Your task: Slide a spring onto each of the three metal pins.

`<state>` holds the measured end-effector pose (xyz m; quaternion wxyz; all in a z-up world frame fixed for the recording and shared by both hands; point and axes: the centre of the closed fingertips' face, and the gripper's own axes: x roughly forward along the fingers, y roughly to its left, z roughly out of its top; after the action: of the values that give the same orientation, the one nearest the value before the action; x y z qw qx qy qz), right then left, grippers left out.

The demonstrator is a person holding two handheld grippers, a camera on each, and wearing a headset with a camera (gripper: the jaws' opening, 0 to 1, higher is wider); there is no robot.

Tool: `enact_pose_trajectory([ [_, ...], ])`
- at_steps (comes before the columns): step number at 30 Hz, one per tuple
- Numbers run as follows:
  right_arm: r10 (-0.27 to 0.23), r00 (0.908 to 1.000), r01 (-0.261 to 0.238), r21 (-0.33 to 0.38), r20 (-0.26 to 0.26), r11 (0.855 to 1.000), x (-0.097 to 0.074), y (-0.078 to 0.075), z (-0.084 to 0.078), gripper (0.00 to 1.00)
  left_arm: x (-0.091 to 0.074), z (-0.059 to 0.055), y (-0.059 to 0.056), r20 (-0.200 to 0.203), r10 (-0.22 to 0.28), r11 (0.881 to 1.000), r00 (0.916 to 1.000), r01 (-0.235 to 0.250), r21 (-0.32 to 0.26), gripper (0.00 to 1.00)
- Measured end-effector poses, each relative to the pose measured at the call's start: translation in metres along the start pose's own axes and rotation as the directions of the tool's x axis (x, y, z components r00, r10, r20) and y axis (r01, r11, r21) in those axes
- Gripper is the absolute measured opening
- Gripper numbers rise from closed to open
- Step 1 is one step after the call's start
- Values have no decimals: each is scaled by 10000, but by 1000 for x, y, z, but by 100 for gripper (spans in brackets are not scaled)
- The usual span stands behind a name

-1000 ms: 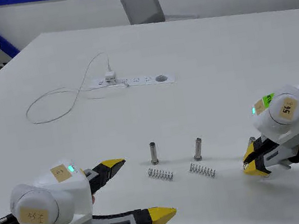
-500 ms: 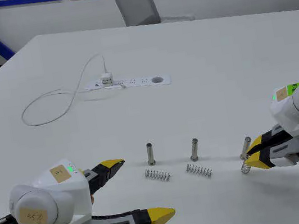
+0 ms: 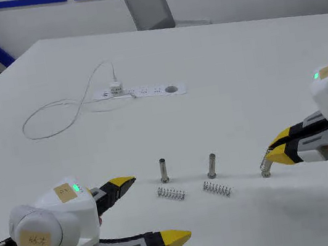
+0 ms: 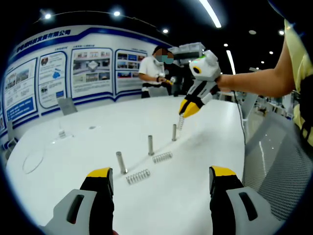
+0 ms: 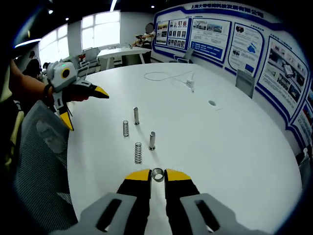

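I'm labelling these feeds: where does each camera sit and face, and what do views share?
Head view: on the headset, looking down at the table; left gripper and right gripper show.
Left gripper view: on the left gripper, along its open jaws toward the right gripper and the person's forearm.
Right gripper view: on the right gripper, along jaws shut on a spring, toward the left gripper.
All share: two bare pins, two loose springs.

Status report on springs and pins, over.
Right claw shut on spring at third pin. Left claw open. Two loose springs beside two bare pins. Nothing blocking.

Left claw (image 4: 161,172) wide, right claw (image 4: 188,108) gripping spring (image 4: 180,121)
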<state>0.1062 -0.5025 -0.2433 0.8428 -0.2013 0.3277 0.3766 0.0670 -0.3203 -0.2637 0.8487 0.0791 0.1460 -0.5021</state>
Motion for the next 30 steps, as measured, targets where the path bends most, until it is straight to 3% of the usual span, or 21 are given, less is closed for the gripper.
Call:
enact_pose_trajectory([
  [6, -359, 9992, 359, -5, -159, 9994, -7, -17, 7, 12, 0, 1, 0, 27, 4, 10000, 10000, -4, -5, 82],
  [10, -416, 9980, 423, 155, -466, 9990, -5, -25, 3, 12, -2, 0, 1, 26, 44, 10000, 10000, -44, -11, 82],
  [30, -117, 9950, 175, 575, -992, 9982, 16, -28, -15, 12, -6, -2, 2, -34, 153, 9999, 9999, -153, -50, 82],
])
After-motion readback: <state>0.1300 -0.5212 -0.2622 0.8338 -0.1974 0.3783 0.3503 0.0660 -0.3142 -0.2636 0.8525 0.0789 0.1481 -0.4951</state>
